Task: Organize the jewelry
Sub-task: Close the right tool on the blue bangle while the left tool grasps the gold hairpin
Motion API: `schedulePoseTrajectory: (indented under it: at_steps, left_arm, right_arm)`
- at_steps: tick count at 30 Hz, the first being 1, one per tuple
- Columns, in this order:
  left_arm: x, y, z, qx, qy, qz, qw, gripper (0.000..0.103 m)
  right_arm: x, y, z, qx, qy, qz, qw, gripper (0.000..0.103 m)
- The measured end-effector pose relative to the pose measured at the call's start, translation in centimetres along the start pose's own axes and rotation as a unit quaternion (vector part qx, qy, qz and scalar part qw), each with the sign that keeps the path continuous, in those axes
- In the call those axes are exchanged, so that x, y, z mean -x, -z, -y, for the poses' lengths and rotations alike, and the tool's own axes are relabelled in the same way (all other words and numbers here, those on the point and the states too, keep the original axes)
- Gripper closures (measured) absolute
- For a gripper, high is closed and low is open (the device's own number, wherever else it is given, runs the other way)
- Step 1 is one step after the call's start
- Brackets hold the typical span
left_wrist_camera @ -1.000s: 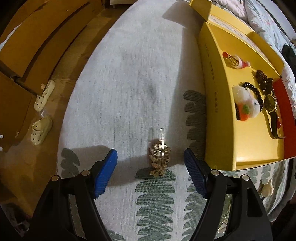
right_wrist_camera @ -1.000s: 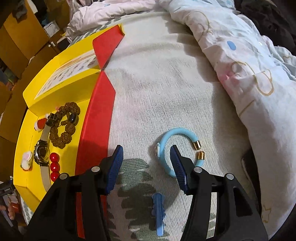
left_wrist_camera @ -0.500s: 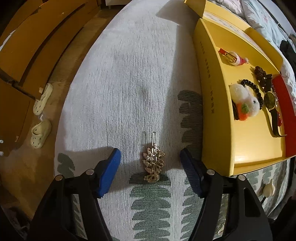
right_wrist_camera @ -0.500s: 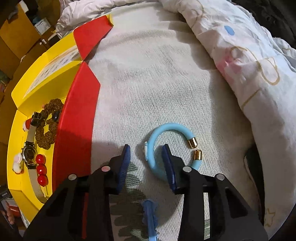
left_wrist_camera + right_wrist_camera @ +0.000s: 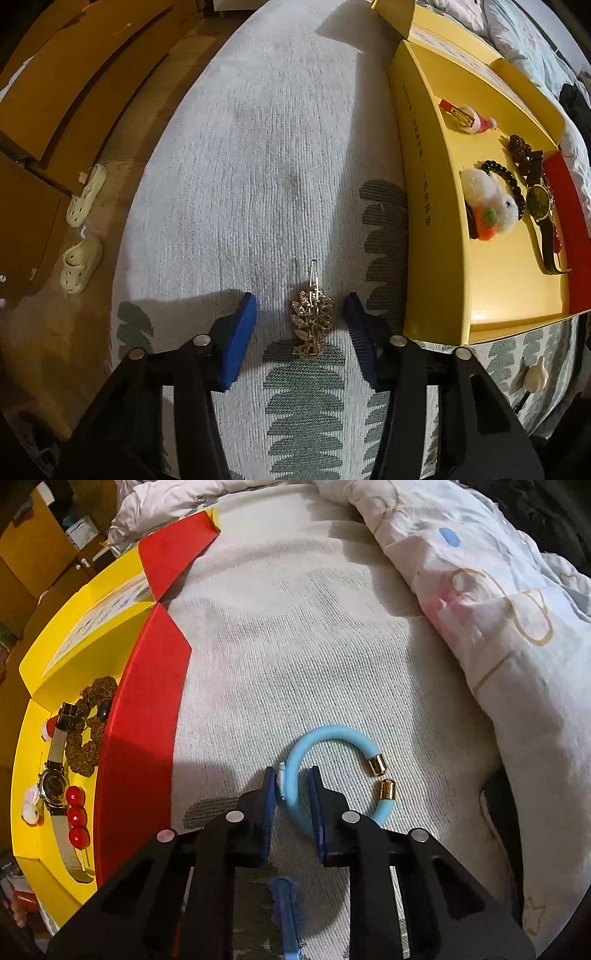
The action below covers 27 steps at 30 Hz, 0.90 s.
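Right gripper jaws have just been closing, now clamped on the left side of the light-blue open bangle, lower centre of the right wrist view. One second back they stood wide with the bangle lying loose between them; half a second back, half shut. The bangle lies flat on the white woven bedspread, its gold end caps at centre right, not lifted yet. A blue plastic clip lies just below, between the gripper arms at bottom centre.

Left gripper jaws have also just been closing, but the pads do not touch anything yet: the gold leaf-shaped hair clip sits in the gap with clear space on both sides, lower centre of the left wrist view, on the same cloth.

Yellow tray box, right side of the left view, already holds a wristwatch, a black bead bracelet, a white fluffy hair tie, red beads and a brown bead bracelet.

Judgement: double pick in progress. Bangle secured and ready to lift toward the tray; hair clip needs more closing first. It is thin and flat and may slip or tilt.
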<state>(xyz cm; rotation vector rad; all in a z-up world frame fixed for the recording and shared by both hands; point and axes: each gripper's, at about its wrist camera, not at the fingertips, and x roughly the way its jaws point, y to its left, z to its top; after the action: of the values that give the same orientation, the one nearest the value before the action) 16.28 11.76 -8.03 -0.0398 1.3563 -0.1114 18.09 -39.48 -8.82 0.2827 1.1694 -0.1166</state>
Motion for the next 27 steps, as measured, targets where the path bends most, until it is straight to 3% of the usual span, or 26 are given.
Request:
schedulePoseTrajectory:
  at_steps: [10, 18, 27]
  left_arm:
    - [0.2, 0.1, 0.2, -0.001, 0.009, 0.001, 1.0, 0.079]
    - [0.6, 0.4, 0.3, 0.007, 0.014, 0.003, 0.9999, 0.079]
    - [3.0, 0.1, 0.3, 0.026, 0.02, 0.032, 0.999, 0.079]
  right_arm:
    - [0.3, 0.3, 0.2, -0.006, -0.004, -0.007, 1.0, 0.091]
    - [0.6, 0.3, 0.6, -0.015, -0.013, -0.008, 1.0, 0.091]
    - [3.6, 0.1, 0.1, -0.015, -0.016, 0.021, 1.0, 0.091]
